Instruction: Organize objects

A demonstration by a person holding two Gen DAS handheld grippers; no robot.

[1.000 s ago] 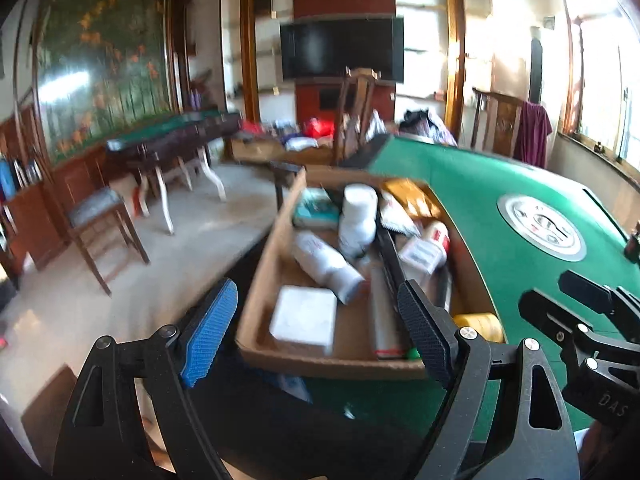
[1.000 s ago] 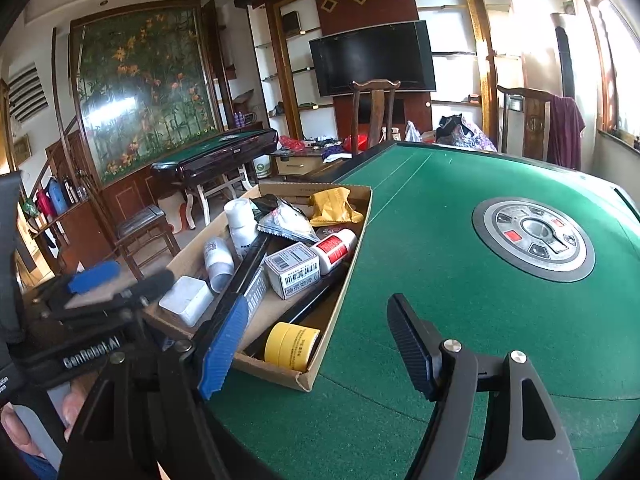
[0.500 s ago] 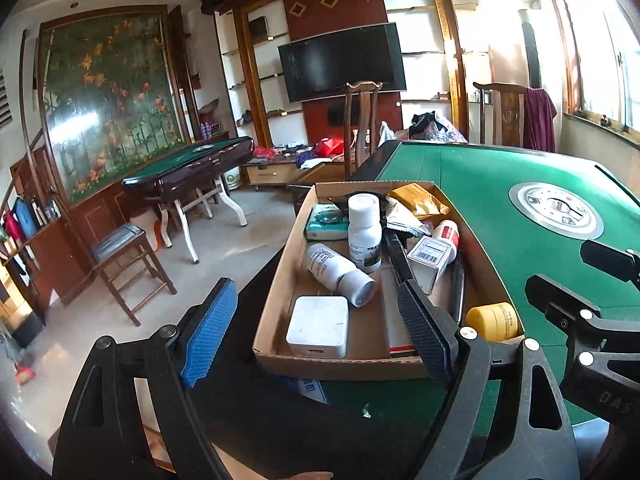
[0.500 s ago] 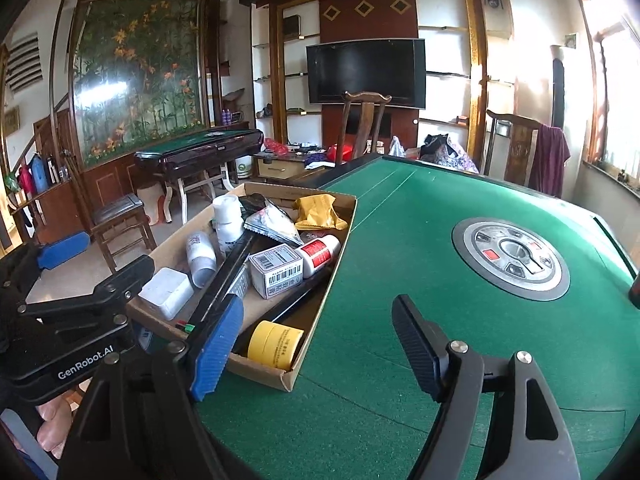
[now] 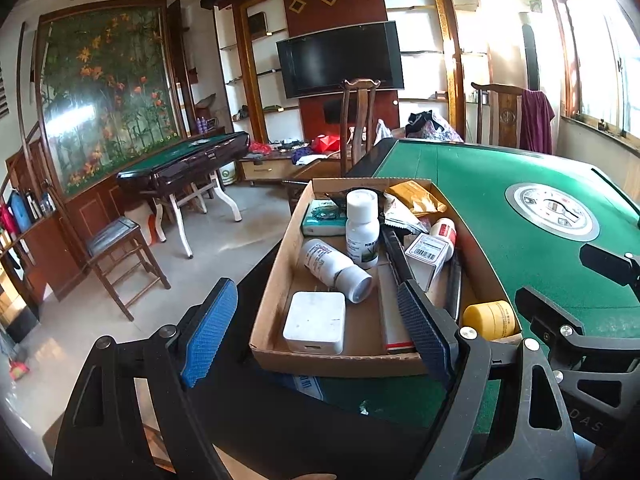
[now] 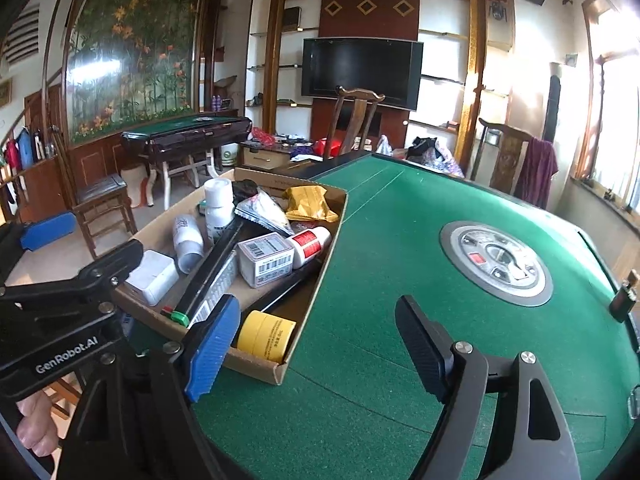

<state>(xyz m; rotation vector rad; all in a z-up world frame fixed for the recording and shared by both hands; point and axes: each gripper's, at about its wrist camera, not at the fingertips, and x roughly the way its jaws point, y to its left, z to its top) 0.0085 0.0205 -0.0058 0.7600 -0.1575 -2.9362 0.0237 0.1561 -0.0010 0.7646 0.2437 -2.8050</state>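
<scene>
The green felt table (image 6: 400, 280) carries a shallow cardboard box (image 5: 276, 276) at its near left corner, likely so both tools can reach in. The box holds everything to be sorted: a long black bar (image 6: 212, 264) lying lengthwise across the heap, a white square case (image 5: 316, 322), a tipped white bottle (image 5: 334, 266), an upright one (image 5: 362, 226), a barcoded carton (image 6: 268, 258) and a yellow jar (image 6: 266, 336) wedged in the near corner. The left gripper (image 5: 316, 324) hangs wide and empty at the box's near wall; the right gripper (image 6: 316, 344), its jaws just widened, is empty too. I judge the bar pins smaller items
</scene>
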